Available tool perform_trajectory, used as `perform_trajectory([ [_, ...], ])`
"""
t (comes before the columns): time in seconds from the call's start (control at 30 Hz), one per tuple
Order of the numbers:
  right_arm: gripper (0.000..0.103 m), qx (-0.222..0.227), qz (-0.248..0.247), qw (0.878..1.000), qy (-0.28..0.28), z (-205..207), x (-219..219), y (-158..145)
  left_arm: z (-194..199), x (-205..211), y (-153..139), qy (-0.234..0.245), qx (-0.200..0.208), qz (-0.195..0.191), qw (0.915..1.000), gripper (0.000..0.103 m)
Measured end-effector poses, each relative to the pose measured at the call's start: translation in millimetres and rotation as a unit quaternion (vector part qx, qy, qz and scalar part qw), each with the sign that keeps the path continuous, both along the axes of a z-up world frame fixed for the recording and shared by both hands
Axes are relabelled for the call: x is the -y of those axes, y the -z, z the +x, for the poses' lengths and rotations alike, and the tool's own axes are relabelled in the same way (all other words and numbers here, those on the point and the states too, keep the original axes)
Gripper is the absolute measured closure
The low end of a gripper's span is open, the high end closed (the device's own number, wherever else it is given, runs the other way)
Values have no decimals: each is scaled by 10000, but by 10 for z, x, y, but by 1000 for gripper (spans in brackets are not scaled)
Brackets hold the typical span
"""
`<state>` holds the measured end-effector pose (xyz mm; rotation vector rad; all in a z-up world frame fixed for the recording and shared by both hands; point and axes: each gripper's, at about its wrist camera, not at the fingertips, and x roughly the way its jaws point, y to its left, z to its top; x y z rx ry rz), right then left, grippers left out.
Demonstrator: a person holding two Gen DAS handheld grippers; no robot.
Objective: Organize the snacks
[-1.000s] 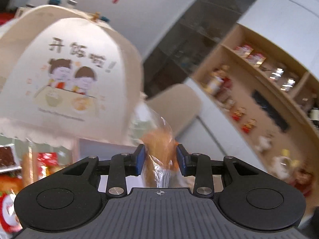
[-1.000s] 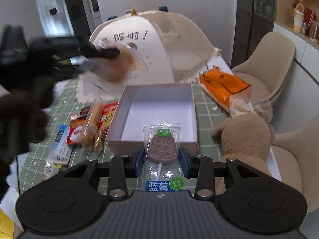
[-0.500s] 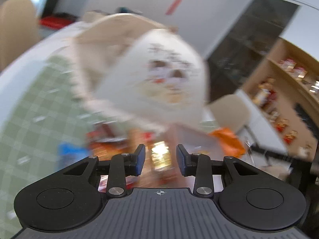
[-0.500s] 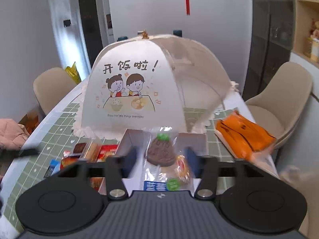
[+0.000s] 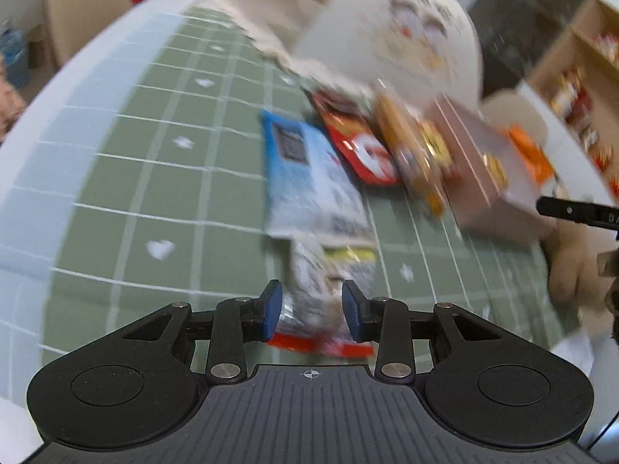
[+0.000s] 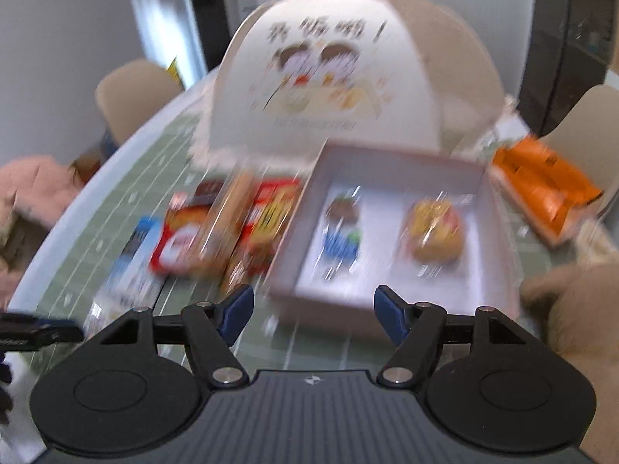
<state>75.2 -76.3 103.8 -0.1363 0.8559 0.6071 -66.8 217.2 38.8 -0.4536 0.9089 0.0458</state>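
Observation:
A pale open box (image 6: 390, 228) sits on the green checked table, holding a chocolate lollipop packet (image 6: 342, 228) and a wrapped bun (image 6: 435, 234). My right gripper (image 6: 313, 311) is open and empty just before the box's near wall. My left gripper (image 5: 311, 311) is low over the table with its jaws either side of a clear snack packet (image 5: 329, 286); blur hides any contact. More packets lie left of the box: a blue-white one (image 5: 305, 170), a red one (image 5: 359, 147) and an orange one (image 5: 418, 150).
A domed food cover (image 6: 348, 73) with a cartoon print stands behind the box. An orange package (image 6: 541, 185) lies right of the box, a plush toy (image 6: 572, 309) at near right. Beige chairs (image 6: 131, 96) stand around the table.
The left gripper let go of the bun, now in the box, and swung down over the clear packet. The right gripper opened and released the lollipop packet into the box.

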Motion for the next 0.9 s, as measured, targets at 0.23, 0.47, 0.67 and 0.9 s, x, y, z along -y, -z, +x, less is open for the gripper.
perform_trajectory([
  [0.23, 33, -71, -297, 9991, -292, -365, -183, 247, 278, 179, -45, 423, 209, -751, 9961, 64],
  [0.47, 33, -60, -473, 9976, -496, -681, -188, 311, 773, -11, -280, -394, 623, -125, 9972, 64],
  [0.67, 33, -81, -609, 9976, -327, -799, -17, 346, 1335, 98, -261, -220, 636, -868, 9939, 64],
  [0.9, 33, -246, -704, 9971, -162, -859, 195, 436, 1850, 594, -81, 278, 98, 106, 9995, 63],
])
